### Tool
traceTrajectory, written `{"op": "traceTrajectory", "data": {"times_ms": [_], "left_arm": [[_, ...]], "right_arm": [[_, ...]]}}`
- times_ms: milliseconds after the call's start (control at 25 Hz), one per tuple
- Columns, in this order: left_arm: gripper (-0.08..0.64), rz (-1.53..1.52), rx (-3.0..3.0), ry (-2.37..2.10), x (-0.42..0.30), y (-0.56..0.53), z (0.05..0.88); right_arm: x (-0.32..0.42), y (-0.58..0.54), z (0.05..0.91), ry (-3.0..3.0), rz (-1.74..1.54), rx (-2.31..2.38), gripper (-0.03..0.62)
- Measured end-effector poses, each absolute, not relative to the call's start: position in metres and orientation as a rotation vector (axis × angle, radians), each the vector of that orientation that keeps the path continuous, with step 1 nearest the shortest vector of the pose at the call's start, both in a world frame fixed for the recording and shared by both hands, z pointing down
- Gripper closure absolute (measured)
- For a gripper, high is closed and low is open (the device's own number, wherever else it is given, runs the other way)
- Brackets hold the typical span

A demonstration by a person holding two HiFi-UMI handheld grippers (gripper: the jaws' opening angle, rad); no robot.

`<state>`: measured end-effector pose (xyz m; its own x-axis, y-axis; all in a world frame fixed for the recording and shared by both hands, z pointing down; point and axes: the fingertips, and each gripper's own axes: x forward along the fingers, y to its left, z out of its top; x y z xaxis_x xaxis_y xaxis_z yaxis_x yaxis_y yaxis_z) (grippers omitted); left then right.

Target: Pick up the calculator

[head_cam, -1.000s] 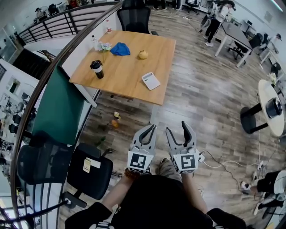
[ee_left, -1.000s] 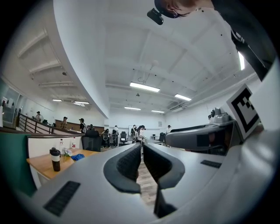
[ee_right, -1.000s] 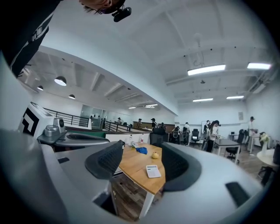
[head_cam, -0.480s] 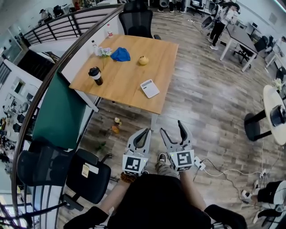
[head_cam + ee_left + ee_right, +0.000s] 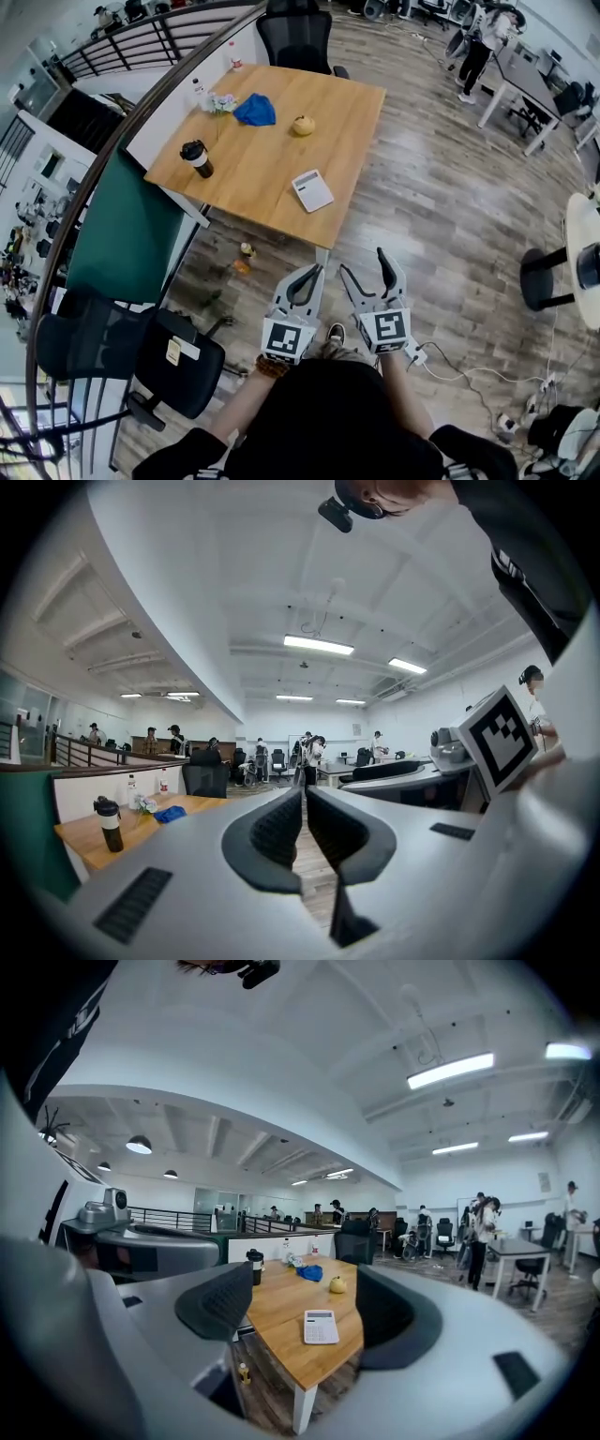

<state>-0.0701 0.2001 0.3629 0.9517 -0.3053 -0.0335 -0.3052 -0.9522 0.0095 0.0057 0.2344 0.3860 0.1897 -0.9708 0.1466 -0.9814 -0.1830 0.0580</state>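
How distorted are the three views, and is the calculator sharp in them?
Head view: fisheye bends the railing; calculator small but sharp. Right gripper view: black corners, calculator clear. Left gripper view: black rim, bright ceiling lamps, no calculator visible.

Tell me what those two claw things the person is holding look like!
Both the left gripper and right gripper are light grey plastic claws with two curved jaws lined with dark ribbed pads. Each carries a white cube printed with black square markers. The person wears a black top.
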Motion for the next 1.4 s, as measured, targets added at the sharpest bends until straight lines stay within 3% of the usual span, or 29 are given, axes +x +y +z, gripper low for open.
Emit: {"op": "traceTrajectory", "data": {"times_ms": [600,1400], "left_arm": [[0.523,0.063,3.014,-0.616,-0.014,0.184,0.394],[0.523,0.032,2.977,-0.484,0.06,0.023,0.411]], "right_arm": [[0.075,0.217,0.43,-1.962,0.199,2.125,0.244],[0.132,0.099,0.438,-1.795,0.254,2.063,0.236]]}}
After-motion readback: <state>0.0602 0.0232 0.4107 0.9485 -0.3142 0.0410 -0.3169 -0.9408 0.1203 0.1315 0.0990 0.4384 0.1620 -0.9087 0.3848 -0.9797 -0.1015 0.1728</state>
